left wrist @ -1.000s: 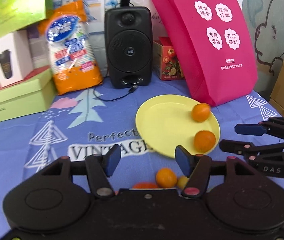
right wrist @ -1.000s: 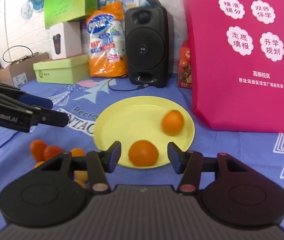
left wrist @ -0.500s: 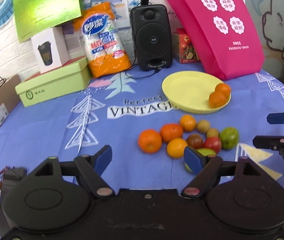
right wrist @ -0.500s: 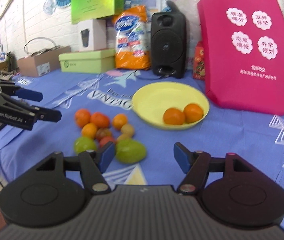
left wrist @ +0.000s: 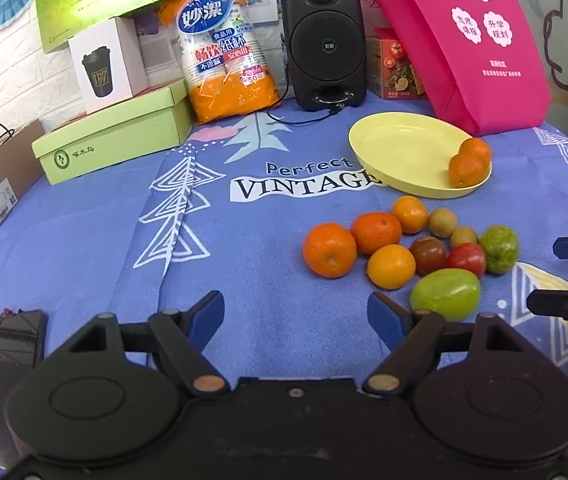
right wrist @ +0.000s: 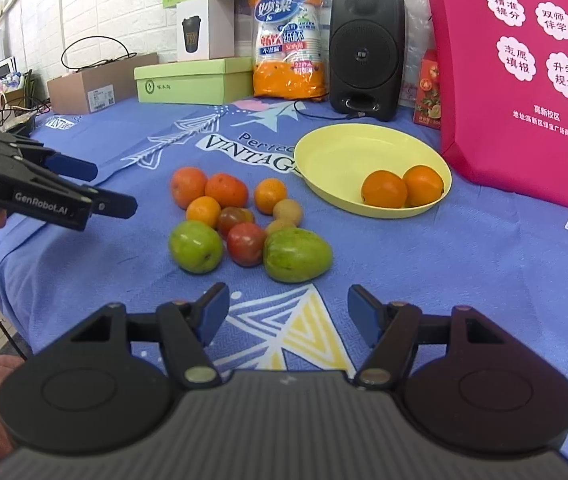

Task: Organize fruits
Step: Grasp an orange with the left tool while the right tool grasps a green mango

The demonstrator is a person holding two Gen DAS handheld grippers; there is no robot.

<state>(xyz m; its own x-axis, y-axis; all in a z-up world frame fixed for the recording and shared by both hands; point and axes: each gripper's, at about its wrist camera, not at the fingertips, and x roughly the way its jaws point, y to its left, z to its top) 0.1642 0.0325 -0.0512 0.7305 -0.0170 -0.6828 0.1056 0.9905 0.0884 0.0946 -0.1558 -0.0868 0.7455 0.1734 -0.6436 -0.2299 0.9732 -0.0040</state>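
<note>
Orange citrus pile (right wrist: 226,190) sits loose on the counter (right wrist: 463,248), just beside the yellow plate (right wrist: 335,152) holding two. Left tongs (left wrist: 295,312) and right tongs (right wrist: 287,314) both spread, empty. Fruit looks firm, round, rolls easily; tomatoes probably softer. Pinch across the middle.

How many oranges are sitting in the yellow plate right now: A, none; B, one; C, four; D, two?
D: two oranges lie side by side, touching, in the yellow plate; all the other fruit is still on the blue tablecloth.
</note>
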